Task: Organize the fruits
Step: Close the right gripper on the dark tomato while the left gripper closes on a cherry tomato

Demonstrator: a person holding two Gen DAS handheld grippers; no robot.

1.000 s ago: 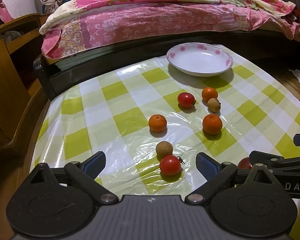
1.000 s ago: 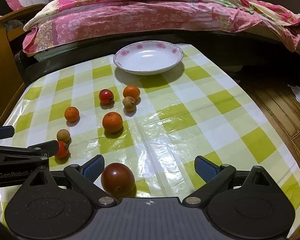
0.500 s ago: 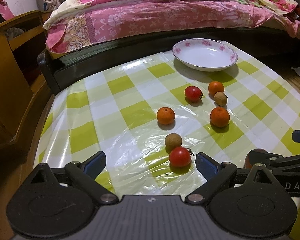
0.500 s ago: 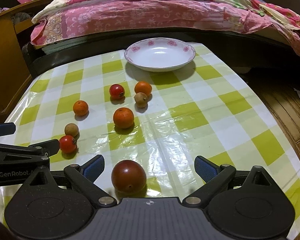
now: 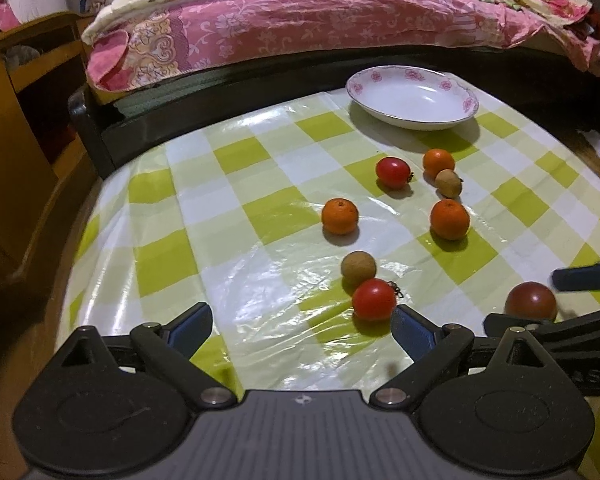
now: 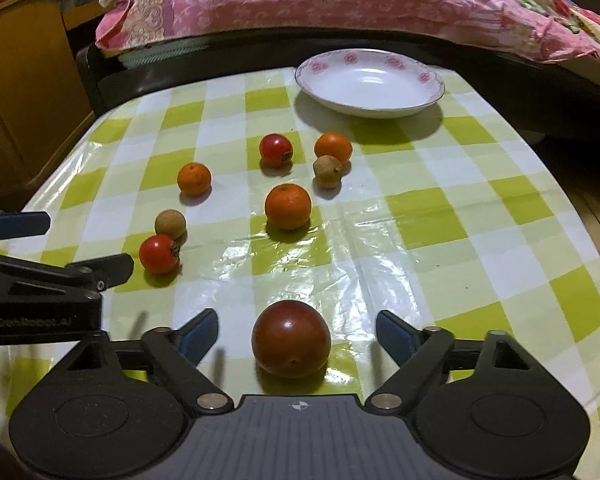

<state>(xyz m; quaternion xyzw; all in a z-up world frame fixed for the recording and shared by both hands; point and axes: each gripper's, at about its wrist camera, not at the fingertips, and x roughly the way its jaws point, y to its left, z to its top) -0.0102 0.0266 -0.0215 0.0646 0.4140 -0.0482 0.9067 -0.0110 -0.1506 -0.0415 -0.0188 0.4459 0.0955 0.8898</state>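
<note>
Room: bed (image 5: pixel 320 20) with a pink flowered cover stands behind the table; a wooden cabinet (image 5: pixel 16 128) is at the left.
Table: covered with a shiny cloth (image 6: pixel 440 240) in green and white squares.
Plate: white plate (image 6: pixel 370 82) with pink flowers on the rim, at the far side of the table, nothing in it.
Fruits in the middle: three oranges, two small red tomatoes and two small brown fruits lie apart on the cloth, between the plate and the grippers.
Near pair: one small red tomato (image 5: pixel 374 300) touches a brown fruit (image 5: pixel 358 268), just beside the right finger of the left gripper.
Dark red fruit: big dark red fruit (image 6: pixel 291 338) lies on the cloth between the fingers of the right gripper, with free space on both sides.
Right gripper (image 6: pixel 298 332): jaws are closing around the dark red fruit, the pads do not touch it yet.
Left gripper (image 5: pixel 302 326): jaws wide apart, nothing between them, low over the near edge of the cloth.
</note>
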